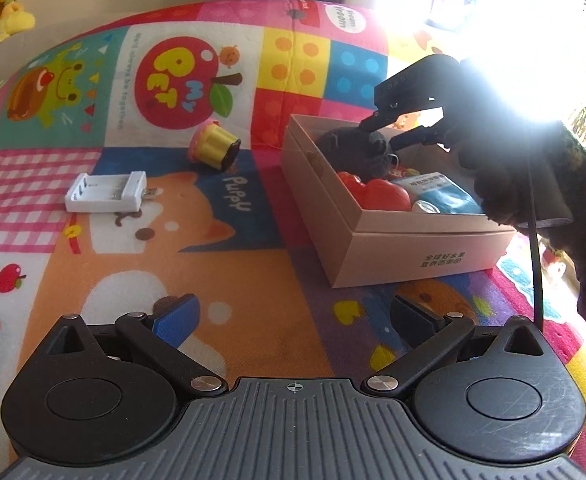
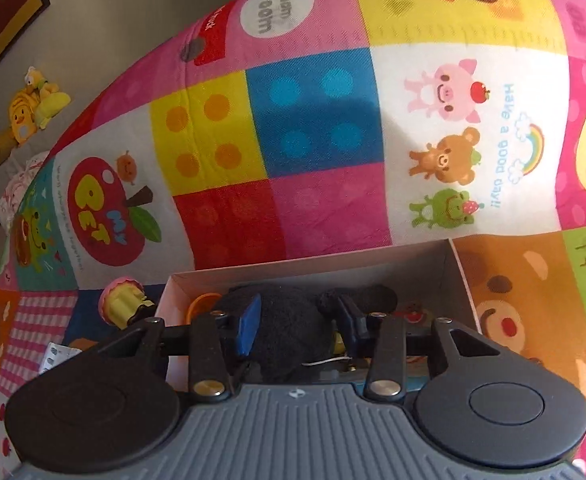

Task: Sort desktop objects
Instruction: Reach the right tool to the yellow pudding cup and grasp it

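The mat [image 1: 221, 264] is a patchwork of bright squares: yellow with orange dots, blue with lighter blue dots, pink-and-white check, orange, and white panels with cartoon animals and a red apple. The box [image 1: 397, 248] is plain pale tan with dark print on its side. Between the right gripper's [image 2: 299, 326] blue-padded fingers [image 2: 249, 326] sits a black fuzzy toy [image 2: 289, 320]. Ahead of the left gripper's [image 1: 293, 316] fingers lie a white battery charger [image 1: 105, 192] and a pink-and-yellow cupcake toy [image 1: 213, 148].
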A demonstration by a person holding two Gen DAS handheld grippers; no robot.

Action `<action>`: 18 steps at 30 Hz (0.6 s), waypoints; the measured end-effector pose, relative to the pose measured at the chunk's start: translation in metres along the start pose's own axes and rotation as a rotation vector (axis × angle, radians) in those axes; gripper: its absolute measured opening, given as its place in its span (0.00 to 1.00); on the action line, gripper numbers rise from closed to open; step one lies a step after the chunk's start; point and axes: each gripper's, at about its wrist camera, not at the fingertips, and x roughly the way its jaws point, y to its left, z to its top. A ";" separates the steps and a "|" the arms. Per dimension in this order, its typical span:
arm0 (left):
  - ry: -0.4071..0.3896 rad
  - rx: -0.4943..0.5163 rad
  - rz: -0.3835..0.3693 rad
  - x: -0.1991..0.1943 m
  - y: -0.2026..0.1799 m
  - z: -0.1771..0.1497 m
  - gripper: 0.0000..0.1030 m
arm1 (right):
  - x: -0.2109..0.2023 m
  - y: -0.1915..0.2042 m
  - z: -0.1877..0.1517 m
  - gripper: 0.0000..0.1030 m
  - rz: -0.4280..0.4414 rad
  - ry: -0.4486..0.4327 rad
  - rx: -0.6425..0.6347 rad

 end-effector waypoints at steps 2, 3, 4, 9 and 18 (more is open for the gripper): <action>0.002 -0.016 0.011 0.000 0.006 0.000 1.00 | -0.001 0.011 -0.003 0.41 0.006 0.015 -0.015; 0.004 -0.025 0.019 0.001 0.009 0.001 1.00 | 0.001 0.016 -0.006 0.41 -0.009 0.019 -0.040; 0.005 -0.035 0.026 0.001 0.012 0.001 1.00 | 0.002 0.017 -0.007 0.41 -0.024 0.019 -0.057; 0.002 -0.052 0.026 -0.001 0.017 -0.003 1.00 | 0.000 -0.008 -0.002 0.44 -0.068 0.023 0.012; 0.008 -0.073 0.058 0.004 0.022 -0.004 1.00 | 0.001 -0.008 -0.014 0.49 -0.044 0.061 0.010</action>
